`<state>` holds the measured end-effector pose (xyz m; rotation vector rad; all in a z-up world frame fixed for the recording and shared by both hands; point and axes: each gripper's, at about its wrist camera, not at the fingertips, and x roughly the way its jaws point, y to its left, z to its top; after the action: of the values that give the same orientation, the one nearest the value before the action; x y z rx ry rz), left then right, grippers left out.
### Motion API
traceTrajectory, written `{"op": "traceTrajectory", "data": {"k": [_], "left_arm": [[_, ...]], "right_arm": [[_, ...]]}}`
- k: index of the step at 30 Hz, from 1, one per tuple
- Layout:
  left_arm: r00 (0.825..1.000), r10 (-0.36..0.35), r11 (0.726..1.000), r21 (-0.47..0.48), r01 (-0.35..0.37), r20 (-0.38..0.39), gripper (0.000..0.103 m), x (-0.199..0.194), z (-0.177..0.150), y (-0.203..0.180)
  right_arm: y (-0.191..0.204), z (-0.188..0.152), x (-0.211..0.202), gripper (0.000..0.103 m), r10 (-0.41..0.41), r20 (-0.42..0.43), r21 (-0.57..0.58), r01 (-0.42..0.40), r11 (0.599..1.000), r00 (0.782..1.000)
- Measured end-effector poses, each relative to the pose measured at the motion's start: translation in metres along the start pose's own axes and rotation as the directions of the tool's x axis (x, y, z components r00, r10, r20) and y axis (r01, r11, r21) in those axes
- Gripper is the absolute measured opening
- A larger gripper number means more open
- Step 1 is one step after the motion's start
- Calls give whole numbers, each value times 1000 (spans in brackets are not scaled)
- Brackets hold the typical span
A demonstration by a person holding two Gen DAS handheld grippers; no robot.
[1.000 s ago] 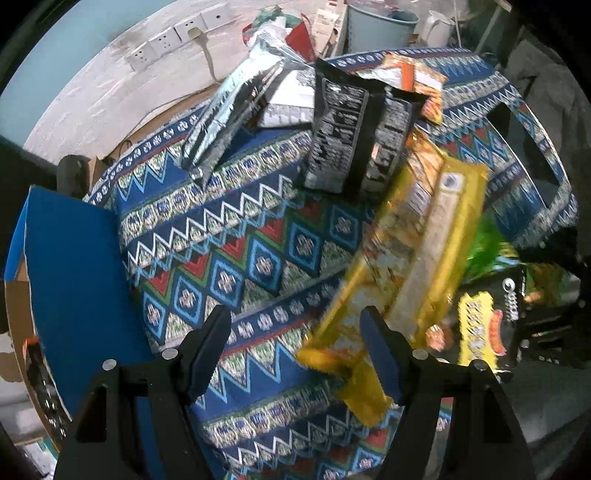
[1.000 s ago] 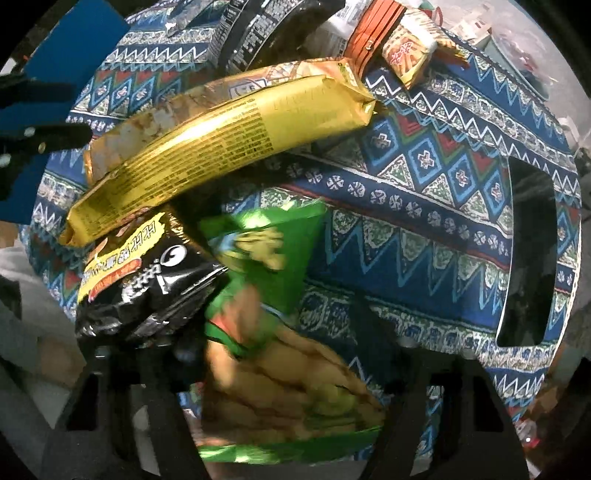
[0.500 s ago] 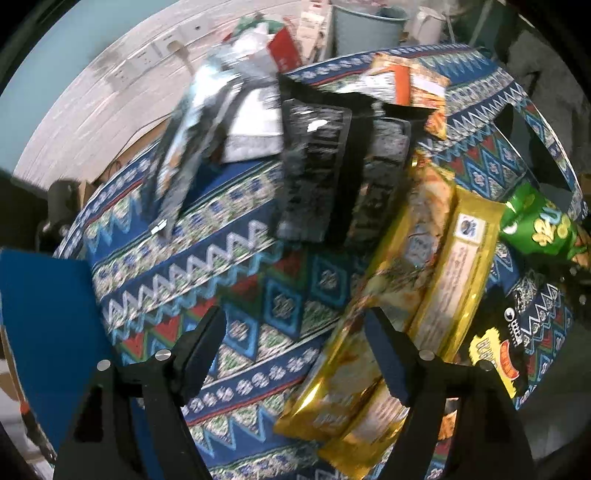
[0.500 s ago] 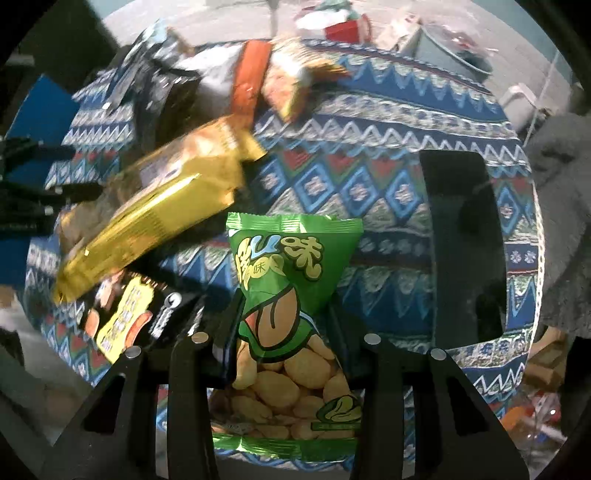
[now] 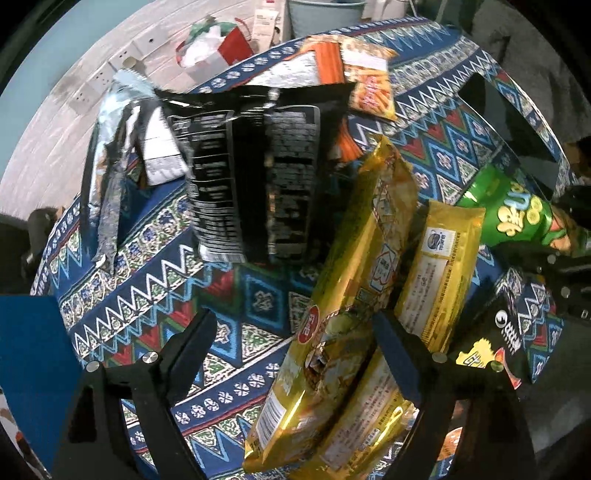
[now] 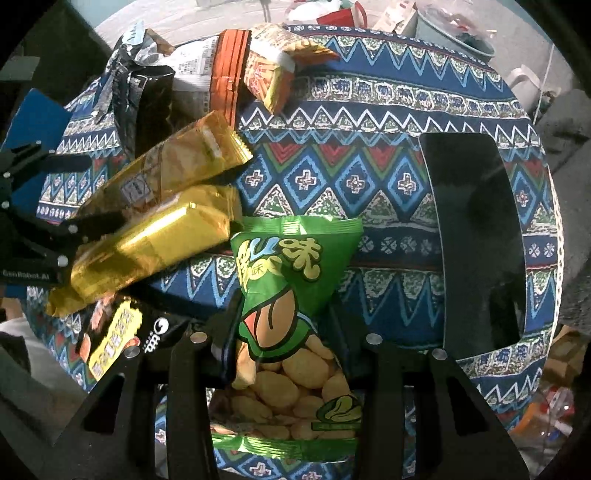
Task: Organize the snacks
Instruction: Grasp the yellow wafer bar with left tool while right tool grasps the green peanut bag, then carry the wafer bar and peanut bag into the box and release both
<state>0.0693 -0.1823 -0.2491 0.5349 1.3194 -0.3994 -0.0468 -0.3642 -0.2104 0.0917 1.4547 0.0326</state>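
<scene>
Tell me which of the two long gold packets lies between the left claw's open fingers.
The wider, printed gold packet with the red oval label: it runs between the left claw fingers. The plain yellow-gold packet lies outside them.

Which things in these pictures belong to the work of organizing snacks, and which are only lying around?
Belong to the job:
- green plastic bag of beans, clamped in the right gripper
- two long golden foil packets
- large black foil bag
- small orange snack packet
- left gripper, open over the golden packets

Lying about:
- patterned blue tablecloth
- grey bucket
- white wall sockets
</scene>
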Motion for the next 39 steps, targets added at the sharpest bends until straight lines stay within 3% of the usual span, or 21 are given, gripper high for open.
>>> {"op": "traceTrajectory", "data": {"k": [5, 12, 15, 16, 20, 29, 33, 34, 39], "left_arm": [[1000, 7, 1000, 29, -6, -28, 88, 5, -5, -18], [997, -2, 1000, -6, 1, -82, 86, 23, -2, -8], [998, -42, 999, -2, 42, -50, 62, 18, -5, -6], [998, -47, 999, 15, 48, -43, 42, 16, -7, -7], [1000, 15, 995, 95, -14, -7, 33, 6, -13, -23], [990, 82, 978, 180, -103, 118, 31, -33, -35, -58], [985, 75, 982, 161, -100, 155, 31, -53, -46, -61], [984, 20, 976, 210, -58, 177, 31, -58, -48, -61], [973, 1, 982, 182, -45, 232, 31, -79, -65, -48]], "right_arm": [[-5, 0, 3, 47, 3, 1, 1, -3, 1000, 1000], [5, -1, 18, 50, -52, -7, -53, 51, 997, 999], [10, -1, 20, 42, -72, -9, -67, 72, 995, 997], [12, -1, 20, 40, -71, -8, -63, 71, 995, 997], [9, -1, 16, 39, -74, 5, -53, 74, 996, 997], [5, 9, -12, 39, -83, 70, -24, 85, 996, 994], [5, 14, -30, 39, -81, 113, -17, 84, 996, 990], [5, 16, -35, 39, -81, 120, -16, 84, 996, 989], [13, 20, -53, 39, -81, 158, -6, 83, 996, 984]]}}
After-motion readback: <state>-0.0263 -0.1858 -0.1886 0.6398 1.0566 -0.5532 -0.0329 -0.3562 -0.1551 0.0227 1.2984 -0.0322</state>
